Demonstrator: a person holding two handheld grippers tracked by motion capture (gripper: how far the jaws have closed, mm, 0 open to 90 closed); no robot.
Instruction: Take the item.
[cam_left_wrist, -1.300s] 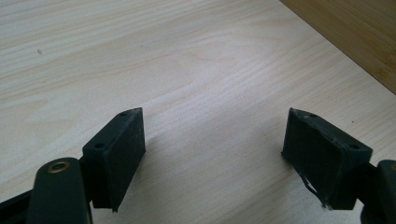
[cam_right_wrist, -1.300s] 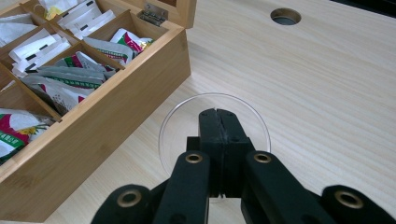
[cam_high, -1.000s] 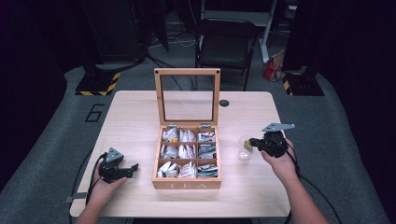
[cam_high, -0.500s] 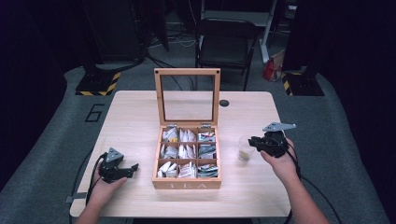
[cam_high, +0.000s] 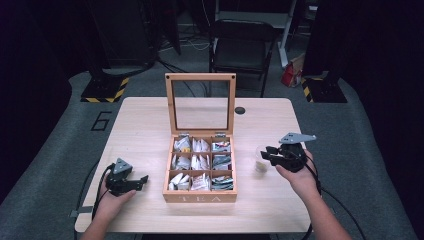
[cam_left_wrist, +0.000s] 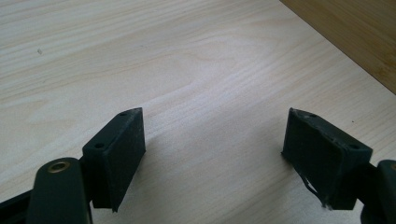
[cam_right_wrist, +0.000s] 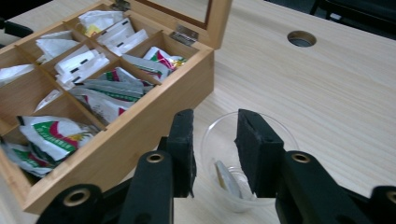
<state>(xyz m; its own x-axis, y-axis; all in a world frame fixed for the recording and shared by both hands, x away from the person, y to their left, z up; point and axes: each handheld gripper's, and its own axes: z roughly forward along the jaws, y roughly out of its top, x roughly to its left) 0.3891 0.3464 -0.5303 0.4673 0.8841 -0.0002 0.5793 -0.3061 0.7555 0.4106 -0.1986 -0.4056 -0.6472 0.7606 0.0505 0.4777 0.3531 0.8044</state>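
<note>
right gripper (cam_right_wrist: 215, 140): jaws parted, hanging over clear plastic cup (cam_right_wrist: 243, 158)
cup: on table (cam_high: 150, 125), just right of tea box (cam_high: 200, 195)
left gripper (cam_left_wrist: 212, 154): wide open, holding nothing

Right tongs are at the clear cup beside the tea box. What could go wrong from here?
1. The small clear plastic cup looks light; the right tongs straddle its near rim, so closing may squash or tip it.
2. The cup stands close to the open wooden tea box; a nudge may knock it against the wall.
3. A small flat item lies in the cup; tipping may spill it.
</note>
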